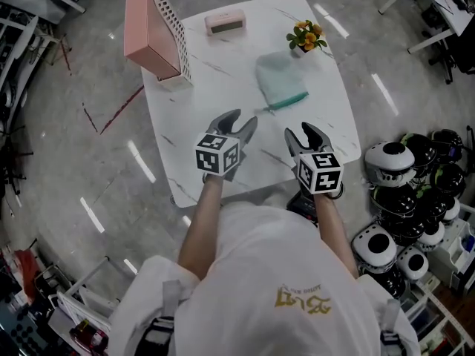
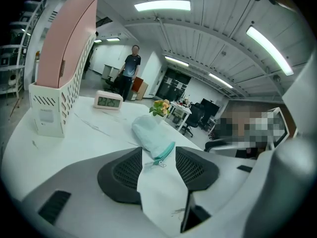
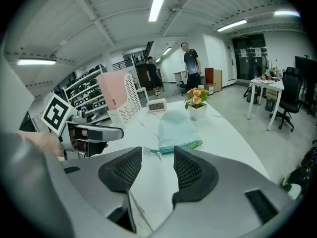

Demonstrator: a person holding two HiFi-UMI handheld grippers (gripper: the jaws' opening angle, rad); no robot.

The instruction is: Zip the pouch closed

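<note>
Pouch [image 1: 280, 80] lies flat, pale teal; left gripper [image 1: 245, 117] and right gripper [image 1: 300, 129] gape empty.

Glossy grey floor [image 1: 59, 162], white marble-veined table [image 1: 223, 73], strip lights [image 3: 159, 1] on ribbed ceiling [image 3: 114, 24], black office chairs [image 3: 286, 97].

Pouch [image 1: 280, 78]: pale mint, soft, lies flat on white table [image 1: 223, 73], far half, right of ctr. Darker teal zip [image 1: 288, 100] runs along near edge; pull [image 3: 159, 153] at its left end. Zipped or not: can't tell.
</note>
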